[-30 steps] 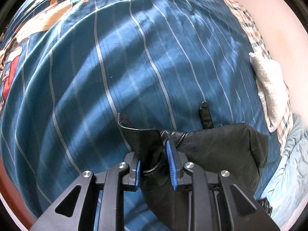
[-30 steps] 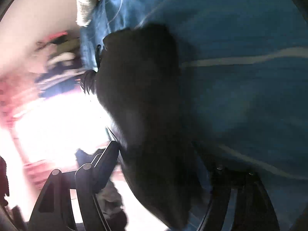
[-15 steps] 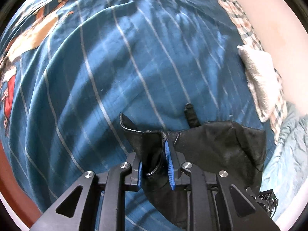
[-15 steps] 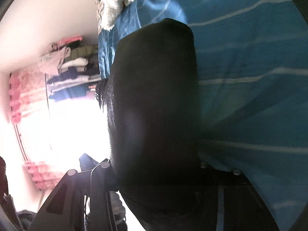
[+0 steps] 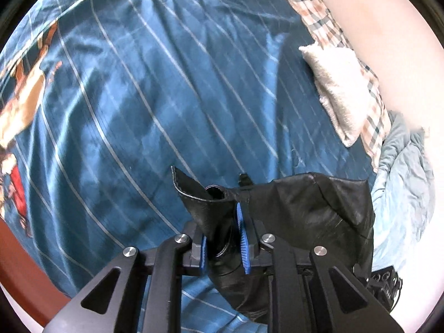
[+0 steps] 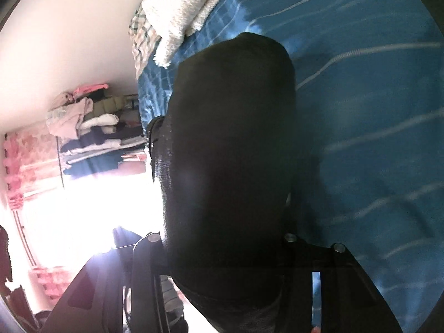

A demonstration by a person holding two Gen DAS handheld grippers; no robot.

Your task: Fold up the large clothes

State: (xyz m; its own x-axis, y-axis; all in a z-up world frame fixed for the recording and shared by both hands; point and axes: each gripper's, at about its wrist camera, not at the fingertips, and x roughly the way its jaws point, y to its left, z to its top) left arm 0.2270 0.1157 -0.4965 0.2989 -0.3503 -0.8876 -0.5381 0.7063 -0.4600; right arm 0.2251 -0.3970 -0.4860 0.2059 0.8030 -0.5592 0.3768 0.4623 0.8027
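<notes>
A black leather garment [image 5: 302,211] hangs over the blue striped bedspread [image 5: 172,97]. My left gripper [image 5: 223,245] is shut on a stitched edge of it, with the blue pads [image 5: 242,238] pressing the leather between them. In the right wrist view the same black garment [image 6: 230,152] drapes over my right gripper [image 6: 222,252] and hides its fingertips, so its grip is hidden. The garment is held up between both grippers above the bed.
A cream fluffy pillow [image 5: 335,88] lies on a checked sheet [image 5: 316,14] by the white wall at right. A pale blue blanket [image 5: 402,183] is bunched at the bed's right edge. A clothes shelf [image 6: 94,127] and a bright window stand off the bed.
Both grippers have carried the garment further over the bed. The pillow has drawn closer in the right wrist view, and the garment has swung to cover more of it.
</notes>
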